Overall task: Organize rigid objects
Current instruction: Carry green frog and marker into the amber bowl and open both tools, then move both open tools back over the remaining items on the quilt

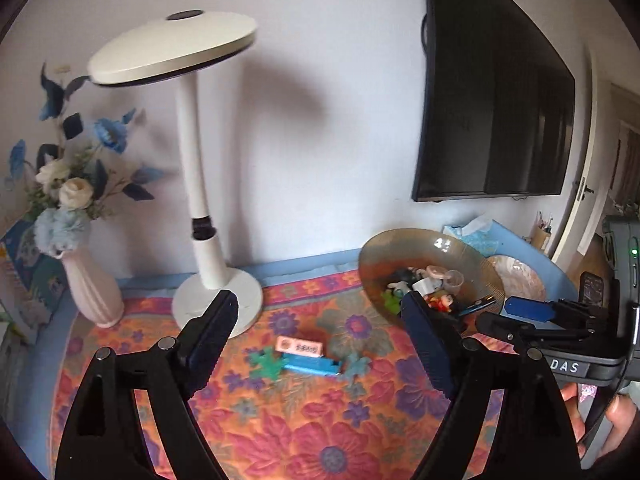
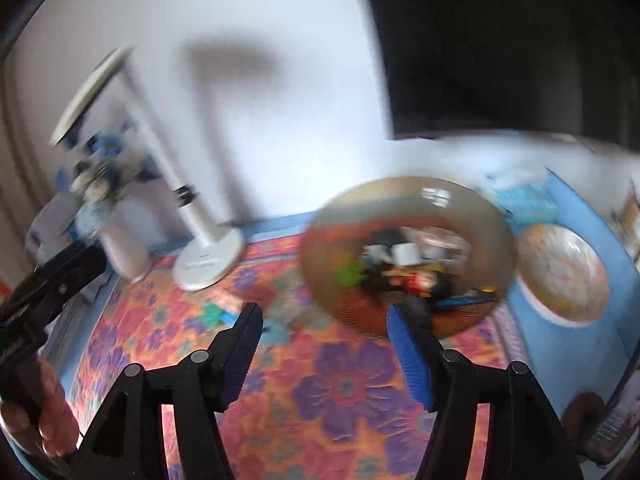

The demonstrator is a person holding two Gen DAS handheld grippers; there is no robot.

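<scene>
On the floral mat [image 1: 320,420] lie a pink block [image 1: 299,346], a blue bar [image 1: 310,365] and two green star pieces [image 1: 266,362], between the fingers of my open, empty left gripper [image 1: 320,336], which hovers above them. An amber glass bowl [image 1: 400,252] with several small toys stands at the right. My right gripper [image 2: 324,348] is open and empty, just before the bowl [image 2: 472,208]; that view is blurred by motion. It also shows in the left wrist view [image 1: 520,312], beside the bowl.
A white lamp [image 1: 216,292] and a vase of flowers [image 1: 94,292] stand at the back left. A pale plate [image 2: 560,272] lies right of the bowl. A dark TV [image 1: 492,100] hangs on the wall.
</scene>
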